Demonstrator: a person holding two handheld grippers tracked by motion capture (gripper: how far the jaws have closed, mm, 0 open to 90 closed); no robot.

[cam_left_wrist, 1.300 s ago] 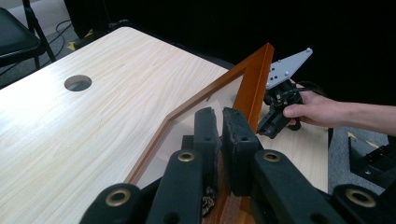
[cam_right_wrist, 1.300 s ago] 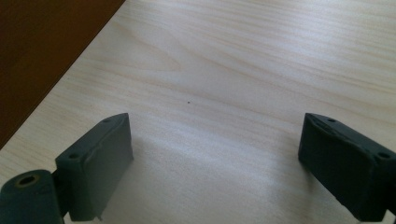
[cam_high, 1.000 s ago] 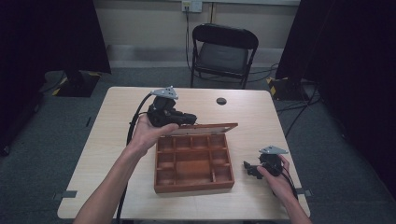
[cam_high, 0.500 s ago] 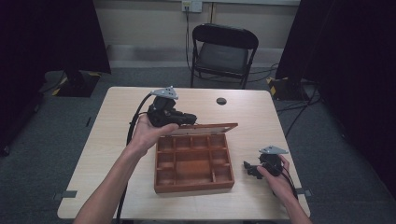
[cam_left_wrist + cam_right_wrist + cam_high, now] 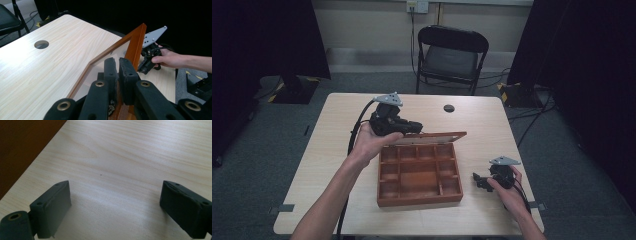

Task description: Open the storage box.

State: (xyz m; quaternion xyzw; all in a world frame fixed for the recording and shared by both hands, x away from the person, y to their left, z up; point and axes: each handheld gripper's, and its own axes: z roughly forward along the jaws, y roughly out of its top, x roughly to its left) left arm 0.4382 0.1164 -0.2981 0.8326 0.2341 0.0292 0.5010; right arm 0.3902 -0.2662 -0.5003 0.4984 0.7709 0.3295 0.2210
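Right, your left tool [image 5: 117, 72] is clamped on the lid's [image 5: 135, 41] frame edge to hold it upright over the wooden box [image 5: 419, 175] mid-bench [image 5: 332, 150], while your right tool [image 5: 113, 205] idles wide open (nothing between its jaws) just beside the box.

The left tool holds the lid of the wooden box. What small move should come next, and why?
Probably swing the lid a little further back. The left tool is shut on its frame, the lid stands nearly upright over the box, and the right tool rests open on the table, free to reach in.
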